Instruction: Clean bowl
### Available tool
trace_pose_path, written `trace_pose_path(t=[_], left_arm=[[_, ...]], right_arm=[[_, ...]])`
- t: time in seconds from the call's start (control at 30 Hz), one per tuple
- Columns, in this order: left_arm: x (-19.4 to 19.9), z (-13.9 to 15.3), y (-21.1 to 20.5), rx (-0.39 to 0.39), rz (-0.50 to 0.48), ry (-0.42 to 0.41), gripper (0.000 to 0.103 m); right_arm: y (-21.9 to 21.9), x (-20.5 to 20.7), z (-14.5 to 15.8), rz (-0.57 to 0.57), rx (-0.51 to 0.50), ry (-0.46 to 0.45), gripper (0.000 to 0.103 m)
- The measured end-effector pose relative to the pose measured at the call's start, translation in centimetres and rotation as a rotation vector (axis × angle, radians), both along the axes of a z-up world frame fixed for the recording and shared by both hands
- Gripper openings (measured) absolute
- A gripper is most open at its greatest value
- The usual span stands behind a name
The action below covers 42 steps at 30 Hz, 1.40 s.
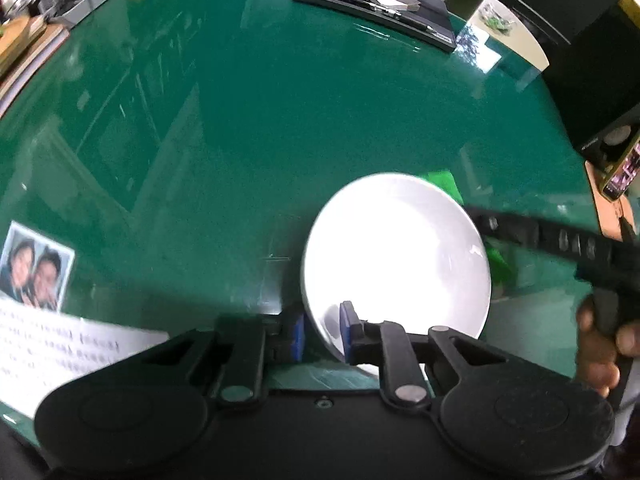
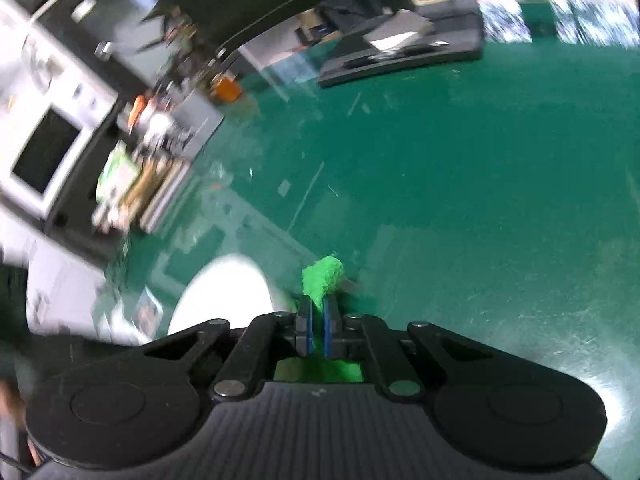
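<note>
One white bowl (image 1: pixel 396 256) sits on the green table (image 1: pixel 240 120), near the left gripper and right of a printed sheet with a photo (image 1: pixel 36 268). It is shallow, round and glossy, its inside washed out by glare, and it appears tilted up off the table. The left gripper (image 1: pixel 322 332) pinches the bowl's near rim between its blue pads (image 1: pixel 346 330), one inside the bowl and one outside. The right gripper (image 2: pixel 317 330) has its fingers pressed nearly together on a bright green cloth (image 2: pixel 322 276), which sticks out past the tips just right of the bowl. A hand (image 1: pixel 600 344) holds that gripper's handle at the right edge.
</note>
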<state>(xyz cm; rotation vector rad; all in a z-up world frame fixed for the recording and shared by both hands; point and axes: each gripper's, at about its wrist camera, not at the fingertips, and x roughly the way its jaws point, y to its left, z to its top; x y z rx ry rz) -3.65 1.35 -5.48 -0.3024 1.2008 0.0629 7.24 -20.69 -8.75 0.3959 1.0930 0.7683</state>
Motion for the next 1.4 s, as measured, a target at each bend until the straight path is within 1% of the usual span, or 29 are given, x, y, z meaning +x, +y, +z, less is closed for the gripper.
trace_pose_path(t=[0.13, 0.17, 0.2, 0.23, 0.27, 0.3, 0.33, 0.37, 0.4, 0.43, 0.47, 0.5, 0.53, 0.57, 0.63, 0.67, 0.77, 0.8, 0.83, 0.87, 0.93, 0.97, 1.0, 1.03, 1.07, 1.1, 1.17, 1.27, 1.4], left_arm=[[0.7, 0.2, 0.1, 0.056, -0.042, -0.021, 0.018], [0.9, -0.1, 0.1, 0.074, -0.051, -0.018, 0.020], [1.1, -0.4, 0.2, 0.068, -0.050, -0.017, 0.021], [0.9, -0.5, 0.4, 0.056, -0.016, -0.021, 0.021], [0.8, -0.6, 0.6, 0.044, 0.020, -0.024, 0.021], [0.4, -0.6, 0.6, 0.034, 0.076, -0.027, 0.020], [-0.3, -0.7, 1.0, 0.018, 0.150, -0.027, 0.020], [-0.7, -0.8, 0.9, -0.004, 0.187, -0.007, 0.020], [-1.2, -1.0, 0.8, -0.026, 0.222, 0.013, 0.020], [-1.6, -1.1, 0.7, -0.049, 0.256, 0.033, 0.021], [-1.8, -1.0, 0.4, -0.051, 0.239, 0.039, 0.022], [-1.9, -0.9, 0.1, -0.052, 0.218, 0.043, 0.022], [-2.1, -0.8, -0.2, -0.054, 0.198, 0.048, 0.027], [-1.9, -0.5, -0.4, -0.021, 0.155, 0.034, 0.033], [-1.6, 0.2, -0.7, 0.063, 0.067, -0.002, 0.040], [-1.4, 0.5, -1.0, 0.113, 0.025, -0.024, 0.042], [-0.6, 0.4, -1.5, 0.178, -0.126, -0.065, 0.042], [-0.4, 0.4, -1.6, 0.176, -0.168, -0.068, 0.042], [-0.3, 0.3, -1.7, 0.176, -0.189, -0.063, 0.038], [-0.1, 0.1, -1.7, 0.172, -0.201, -0.061, 0.030], [0.1, -0.1, -1.9, 0.170, -0.208, -0.058, 0.022], [0.2, 0.0, -1.9, 0.170, -0.196, -0.056, 0.021], [0.3, 0.1, -1.9, 0.170, -0.183, -0.055, 0.021], [0.3, 0.1, -1.7, 0.155, -0.140, -0.052, 0.020], [0.2, 0.1, -1.8, 0.144, -0.082, -0.055, 0.020], [0.7, -0.2, -2.2, 0.140, -0.036, -0.057, 0.020], [0.7, -0.2, -2.4, 0.131, 0.021, -0.061, 0.020], [1.2, -0.3, -2.7, 0.111, 0.105, -0.072, 0.020], [0.8, -0.4, -2.8, 0.108, 0.117, -0.080, 0.020]], right_arm=[[-1.9, 0.9, -0.2, -0.090, 0.114, 0.083, 0.005], [-3.3, 1.2, -0.6, -0.145, 0.207, 0.159, 0.005], [-3.5, 1.3, -0.8, -0.158, 0.230, 0.178, 0.005], [-4.1, 1.4, -1.3, -0.194, 0.291, 0.231, 0.005], [-5.6, 1.3, -2.7, -0.272, 0.424, 0.346, 0.005], [-6.0, 1.2, -3.1, -0.306, 0.444, 0.371, 0.005], [-6.3, 1.0, -3.1, -0.332, 0.406, 0.354, 0.005], [-6.5, 0.8, -3.0, -0.357, 0.364, 0.334, 0.007], [-6.2, 0.5, -2.4, -0.341, 0.203, 0.221, 0.008], [-5.8, 0.3, -2.0, -0.325, 0.134, 0.164, 0.008], [-5.4, 0.0, -1.6, -0.286, 0.066, 0.081, 0.010], [-4.6, -0.6, -0.8, -0.213, -0.031, -0.062, 0.019], [-4.5, -0.7, -0.7, -0.205, -0.042, -0.079, 0.038], [-4.3, -1.3, -0.2, -0.165, -0.090, -0.168, 0.046], [-3.7, -2.7, 0.9, -0.069, -0.183, -0.353, 0.046], [-3.6, -3.1, 1.1, -0.048, -0.209, -0.399, 0.046], [-3.3, -3.9, 1.4, 0.071, -0.219, -0.479, 0.044], [-3.0, -4.0, 1.3, 0.117, -0.234, -0.486, 0.043], [-2.7, -4.0, 1.0, 0.142, -0.250, -0.490, 0.041], [-2.3, -4.0, 0.8, 0.166, -0.266, -0.493, 0.039], [-0.9, -4.3, -0.7, 0.219, -0.368, -0.559, 0.032], [-0.8, -4.4, -0.8, 0.221, -0.378, -0.570, 0.031], [-0.5, -4.7, -0.9, 0.220, -0.406, -0.595, 0.022], [-0.5, -4.6, -0.9, 0.209, -0.402, -0.581, 0.011], [-0.5, -4.5, -0.8, 0.197, -0.395, -0.565, 0.009], [-1.1, -3.0, -0.5, 0.113, -0.323, -0.442, 0.002], [-2.6, -0.5, -0.7, -0.001, -0.086, -0.187, 0.001], [-4.1, 1.3, -2.1, -0.136, 0.130, 0.043, 0.001], [-6.6, 2.1, -5.8, -0.335, 0.496, 0.420, 0.001]])
